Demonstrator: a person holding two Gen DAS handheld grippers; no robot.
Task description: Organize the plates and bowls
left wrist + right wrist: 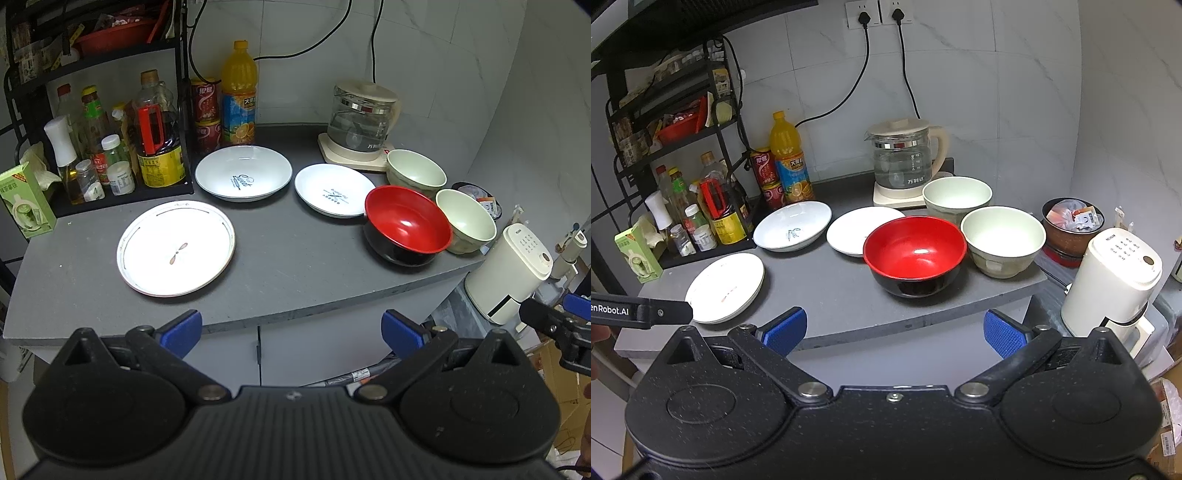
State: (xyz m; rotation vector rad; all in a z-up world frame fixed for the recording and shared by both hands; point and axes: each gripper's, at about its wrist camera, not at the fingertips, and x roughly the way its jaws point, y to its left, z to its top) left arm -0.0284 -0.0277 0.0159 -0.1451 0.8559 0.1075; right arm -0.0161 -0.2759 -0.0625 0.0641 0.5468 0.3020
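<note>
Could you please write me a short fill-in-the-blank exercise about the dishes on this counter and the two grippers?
1. The counter holds three white plates and ___ bowls.
2. The red bowl is ___ on the outside.
3. The glass kettle stands behind the two pale ___ bowls.
4. The left gripper and right gripper both have their jaws ___ and hold nothing.

Missing words: three; black; green; open

Overhead light is blowing out the near-left dragonfly plate (176, 248) into white glare and glinting inside the red bowl (915, 251). My fisheye lenses are bending the grey countertop (288, 266) edge and darkening the corners. The far-left rack (665, 110) is sitting dim; focus is staying sharp.
</note>
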